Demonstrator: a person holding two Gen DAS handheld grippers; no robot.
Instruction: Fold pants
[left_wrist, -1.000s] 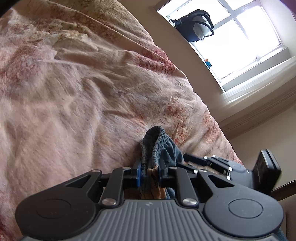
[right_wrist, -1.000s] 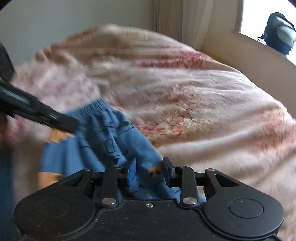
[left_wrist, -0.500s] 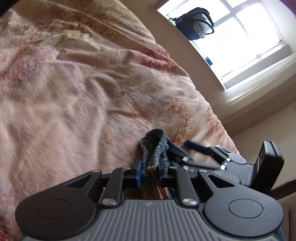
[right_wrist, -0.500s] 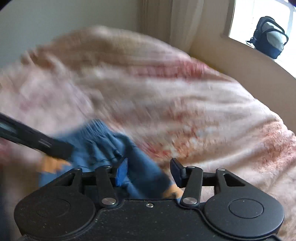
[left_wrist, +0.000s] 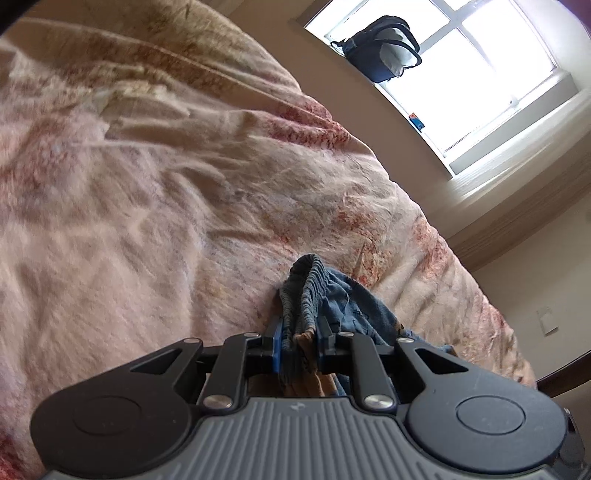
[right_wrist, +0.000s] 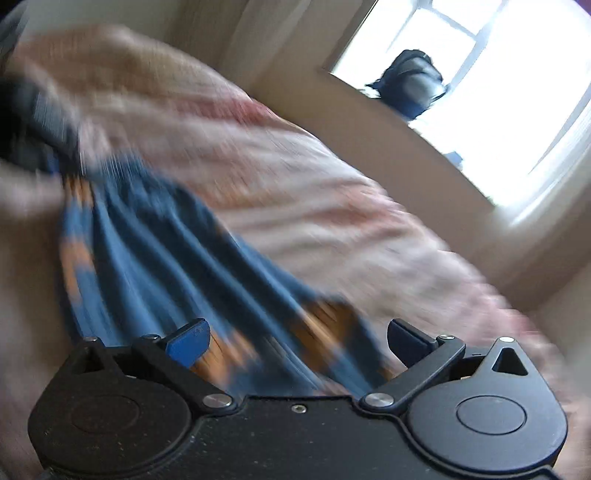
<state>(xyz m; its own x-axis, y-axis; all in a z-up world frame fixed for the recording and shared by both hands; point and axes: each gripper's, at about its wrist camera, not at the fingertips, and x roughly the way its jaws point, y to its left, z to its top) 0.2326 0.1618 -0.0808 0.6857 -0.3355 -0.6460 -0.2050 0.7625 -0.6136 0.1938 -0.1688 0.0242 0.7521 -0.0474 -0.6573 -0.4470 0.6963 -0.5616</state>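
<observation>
The blue pants with orange patches lie stretched across the pink floral bedspread; this right wrist view is motion-blurred. My left gripper is shut on the pants' gathered elastic waistband, which bunches up between its fingers. The left gripper also shows as a dark blur at the far left of the right wrist view, at the top end of the pants. My right gripper is wide open, its fingers on either side of the blue and orange cloth, gripping nothing.
The rumpled bedspread fills most of the left wrist view. A dark backpack sits on the window sill behind the bed. A beige wall and skirting run along the bed's far side. A dark wooden edge shows at the right.
My right gripper has opened wide and let go of the pants, and it has swung sideways. It has left the left wrist view. My left gripper keeps its hold on the waistband.
</observation>
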